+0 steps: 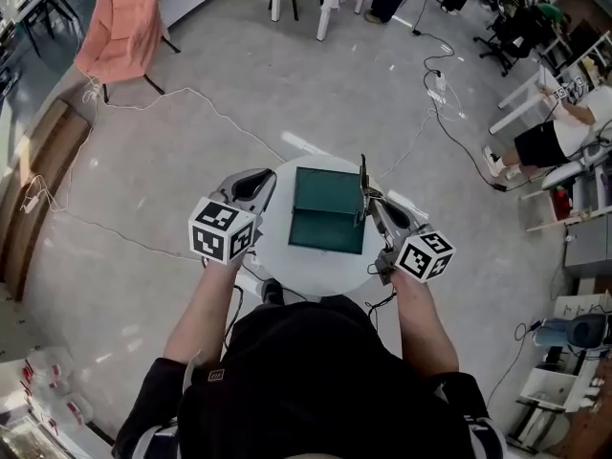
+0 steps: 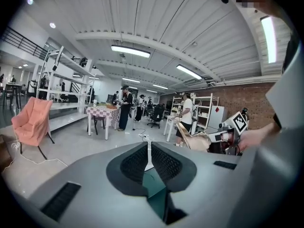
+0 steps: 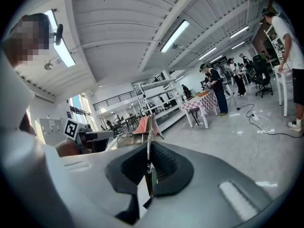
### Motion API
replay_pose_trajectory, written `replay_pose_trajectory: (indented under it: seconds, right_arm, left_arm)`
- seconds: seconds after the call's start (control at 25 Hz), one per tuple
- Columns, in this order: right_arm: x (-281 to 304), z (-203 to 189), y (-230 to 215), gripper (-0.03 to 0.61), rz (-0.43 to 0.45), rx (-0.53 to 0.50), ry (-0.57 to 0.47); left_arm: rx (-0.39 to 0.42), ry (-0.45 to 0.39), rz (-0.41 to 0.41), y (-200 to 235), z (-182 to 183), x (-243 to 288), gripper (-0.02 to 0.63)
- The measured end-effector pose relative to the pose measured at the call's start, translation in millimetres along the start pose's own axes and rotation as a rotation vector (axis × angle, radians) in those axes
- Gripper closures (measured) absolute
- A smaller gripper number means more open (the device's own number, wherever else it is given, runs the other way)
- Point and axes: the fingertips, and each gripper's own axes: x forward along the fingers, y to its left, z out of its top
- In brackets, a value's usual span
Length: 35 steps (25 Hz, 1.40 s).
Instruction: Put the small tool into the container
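Standing upright, the tool (image 1: 363,182) is pinched in the right gripper (image 1: 376,207), whose jaws are almost together on it, at the right edge of the container (image 1: 325,220) on the bench (image 1: 277,256). The left gripper (image 1: 256,185) is closed and empty, left of the container.

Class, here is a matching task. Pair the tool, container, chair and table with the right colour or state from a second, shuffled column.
1 tool
2 container
3 chair
4 table

A pink
B white, round
C clamped in the right gripper
D green

Pairs: 1-C, 2-D, 3-A, 4-B
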Motion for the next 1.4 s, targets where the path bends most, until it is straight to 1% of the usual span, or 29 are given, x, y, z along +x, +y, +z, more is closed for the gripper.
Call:
replay_pose_trajectory:
  seconds: [0.16,0.32,0.4,0.48,0.68,0.84,1.0,1.16,1.4]
  right_arm:
    - [6.6,-31.0,-0.7,0.568,-0.045,-0.024,0.082]
    - [6.6,-66.3,-9.6,0.568,-0.066,-0.031,0.173]
    - [8.6,-82.7,-18.6,0.568,-0.067,-0.042,0.223]
    - [11.2,-100.5,-30.7,0.568,-0.067,-0.075,0.284]
    - [20.1,-146.7,-52.5,0.568,-0.045,-0.148,0.430]
    - [23.1,-173.3,-69.1,0.568,-0.024,-0.212,0.542]
    - [31.9,-201.9,-83.7,0.568,-0.002,-0.338,0.686]
    - [44.2,-234.1,-89.9,0.568,0.049,-0.476,0.829]
    - [61.2,-254.7,-93.0,0.566,0.115,-0.580,0.932]
  left_arm:
    - [-0.024,0.025,-0.033,5.9,-15.3,5.8,0.586]
    - [-0.042,0.055,-0.055,-1.1,-28.5,12.6,0.586]
    - [-0.047,0.066,-0.056,-5.3,-31.1,16.5,0.586]
    - [-0.051,0.074,-0.048,-9.2,-33.1,20.2,0.586]
    - [-0.066,0.100,-0.008,-12.5,-42.6,20.0,0.586]
    - [-0.074,0.123,0.017,-22.4,-48.4,19.8,0.586]
    - [-0.092,0.140,0.064,-18.0,-55.5,12.9,0.586]
    - [-0.129,0.149,0.132,-0.9,-67.9,-5.4,0.586]
    - [-0.176,0.141,0.219,15.0,-74.4,-25.0,0.586]
